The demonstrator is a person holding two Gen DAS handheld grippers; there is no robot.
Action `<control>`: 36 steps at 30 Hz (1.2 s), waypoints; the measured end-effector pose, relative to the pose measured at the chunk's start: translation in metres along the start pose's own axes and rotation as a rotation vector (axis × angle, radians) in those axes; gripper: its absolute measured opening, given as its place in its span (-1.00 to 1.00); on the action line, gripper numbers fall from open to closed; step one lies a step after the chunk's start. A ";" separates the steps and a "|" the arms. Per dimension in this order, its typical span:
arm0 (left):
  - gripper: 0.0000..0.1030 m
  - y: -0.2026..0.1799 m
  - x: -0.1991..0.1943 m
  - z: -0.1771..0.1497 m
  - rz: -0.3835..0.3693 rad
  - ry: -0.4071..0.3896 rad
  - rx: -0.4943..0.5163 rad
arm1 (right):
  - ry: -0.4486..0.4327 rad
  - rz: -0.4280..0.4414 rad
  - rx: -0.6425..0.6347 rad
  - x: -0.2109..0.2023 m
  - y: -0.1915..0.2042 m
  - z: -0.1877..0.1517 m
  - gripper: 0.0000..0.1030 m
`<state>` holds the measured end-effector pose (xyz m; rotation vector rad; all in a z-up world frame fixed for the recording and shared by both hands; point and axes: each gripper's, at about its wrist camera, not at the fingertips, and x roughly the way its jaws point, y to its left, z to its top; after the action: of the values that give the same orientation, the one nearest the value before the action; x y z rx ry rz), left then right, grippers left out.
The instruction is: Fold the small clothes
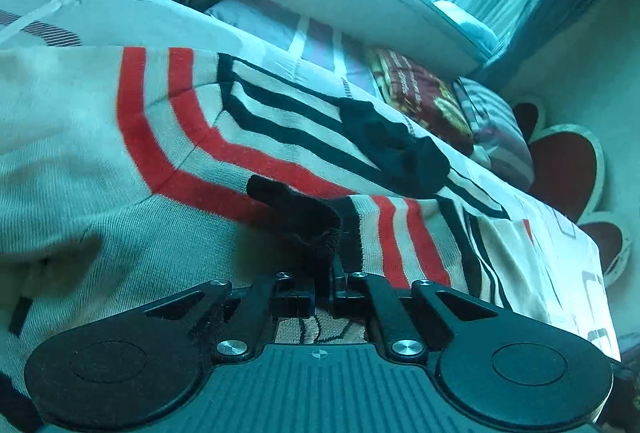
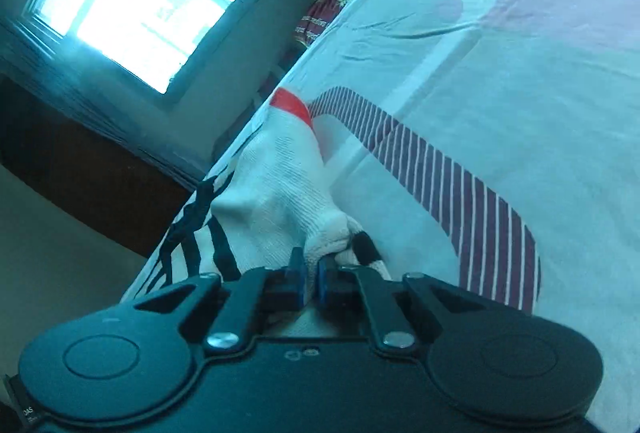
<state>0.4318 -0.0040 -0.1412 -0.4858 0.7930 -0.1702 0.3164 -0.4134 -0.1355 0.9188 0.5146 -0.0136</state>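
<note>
Left claw pinching striped sweater's black cuff, right claw pinching white knit edge.

Bare bedsheet right of sweater

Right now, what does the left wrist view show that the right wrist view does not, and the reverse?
Left wrist only: the left gripper shut on the sweater's black cuff, the red and black chevron stripes across the sweater's body, and a red heart-shaped item beyond the bed.

Right wrist only: the right gripper shut on a bunched white part of the sweater, and the bedsheet's striped band.

Both: the knit sweater, the bed, the bright window, the patterned red blanket.
</note>
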 end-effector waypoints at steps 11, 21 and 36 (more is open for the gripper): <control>-0.90 -0.013 -0.018 -0.021 0.079 -0.106 0.069 | -0.015 -0.016 -0.200 -0.025 0.014 0.001 -0.57; -0.82 -0.014 -0.022 -0.030 0.113 -0.116 0.066 | 0.004 -0.097 -0.373 -0.005 0.026 0.010 -0.68; 0.15 -0.104 0.029 -0.006 0.040 -0.111 0.447 | -0.024 -0.028 -0.459 0.073 0.033 0.088 -0.12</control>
<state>0.4514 -0.1063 -0.1137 -0.0555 0.6312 -0.2731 0.4251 -0.4453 -0.0988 0.4626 0.4813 0.0658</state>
